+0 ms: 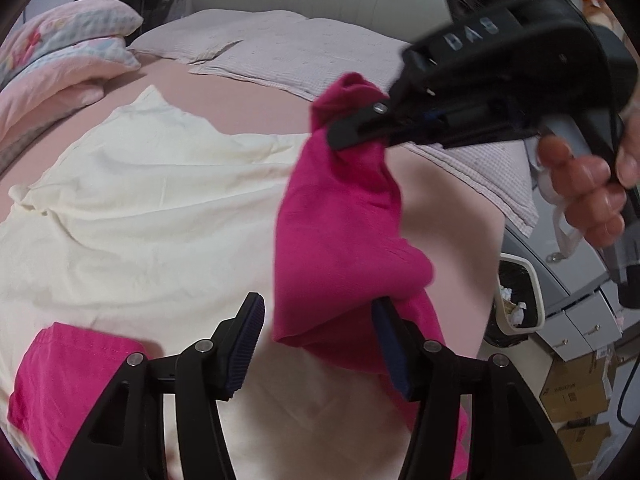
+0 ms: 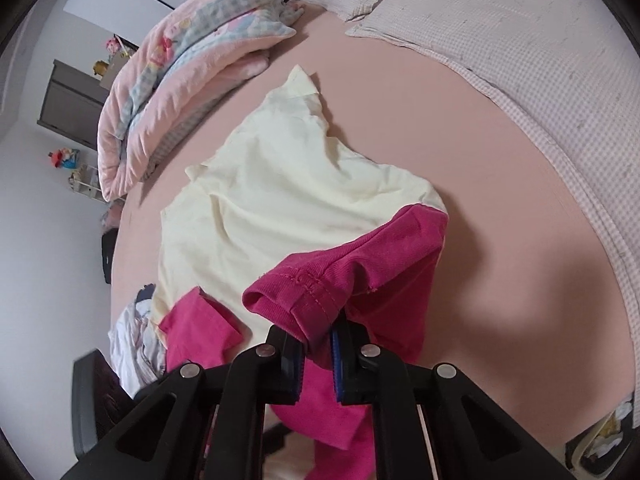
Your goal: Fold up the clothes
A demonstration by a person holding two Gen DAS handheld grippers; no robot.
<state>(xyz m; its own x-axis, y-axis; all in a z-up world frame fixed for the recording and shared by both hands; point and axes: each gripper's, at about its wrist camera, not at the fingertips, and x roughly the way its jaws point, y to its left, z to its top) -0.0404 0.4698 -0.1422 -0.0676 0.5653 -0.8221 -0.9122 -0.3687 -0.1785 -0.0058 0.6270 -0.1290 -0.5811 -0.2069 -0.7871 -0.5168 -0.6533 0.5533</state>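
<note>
Fabric in magenta hangs in the air over the bed [image 2: 500,184], a sleeve [image 1: 340,216] of a cream-and-magenta shirt [image 2: 280,200] spread on the pink sheet. Right gripper [image 1: 340,136] has its fingers clamped tight on the sleeve's cuff, and its own camera shows the stitched hem pinched between the pads. Left gripper [image 1: 316,344] sits below with fingers parted; the magenta cloth drapes against the right-hand finger [image 1: 390,352] while the other finger stands clear of it. A hand [image 1: 588,192] wraps the right gripper's handle. The shirt's second magenta sleeve [image 1: 68,376] lies flat on the cream body. A folded pink quilt [image 2: 180,80] rests at the far side of the bed, gingham pillows [image 1: 280,52] beyond
</note>
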